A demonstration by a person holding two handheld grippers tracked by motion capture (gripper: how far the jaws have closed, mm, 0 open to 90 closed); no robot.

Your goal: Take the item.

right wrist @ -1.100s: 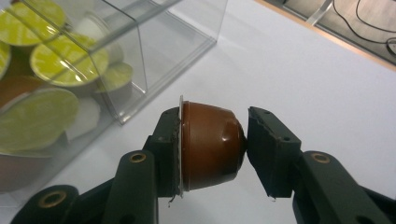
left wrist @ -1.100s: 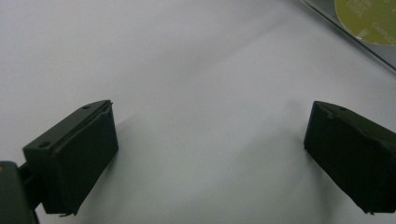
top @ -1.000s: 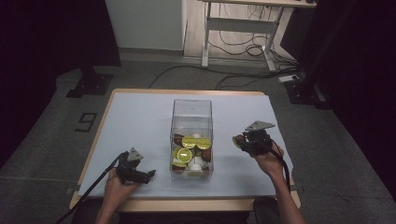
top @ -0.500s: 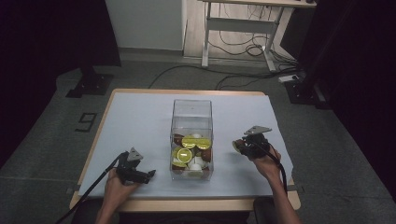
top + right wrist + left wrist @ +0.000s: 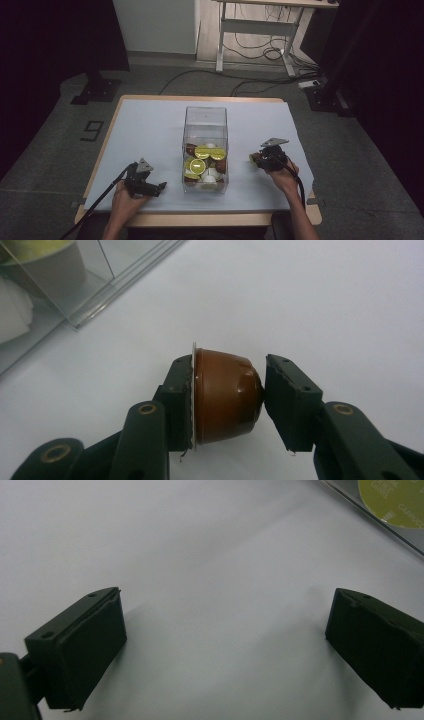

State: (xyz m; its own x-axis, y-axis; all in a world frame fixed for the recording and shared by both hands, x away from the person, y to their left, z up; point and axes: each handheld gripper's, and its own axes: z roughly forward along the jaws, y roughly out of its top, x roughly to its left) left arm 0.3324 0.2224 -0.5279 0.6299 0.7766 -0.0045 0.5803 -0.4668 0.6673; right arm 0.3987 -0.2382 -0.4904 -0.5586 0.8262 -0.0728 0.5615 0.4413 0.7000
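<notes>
Right gripper [image 5: 227, 402]: fingers clamped on a brown coffee capsule [image 5: 225, 397], one finger flat against its foil lid, the other on its rounded bottom, so it's lying sideways in the grip.
Where the capsule is: held low over the white counter [image 5: 150, 125], just to the right of the clear box [image 5: 205, 150], not in it. From the high view you can only just make it out at the front of the gripper [image 5: 256, 159].
Clear box: tall see-through bin mid-counter, with a pile of capsules [image 5: 206, 165] in the bottom, lime-green lids, some brown and white ones.
Left gripper [image 5: 225, 645]: fingers wide apart, nothing between them, just bare counter. It sits near the front left of the box [image 5: 161, 187].
Hands: both come in from the bottom edge, one per gripper.
</notes>
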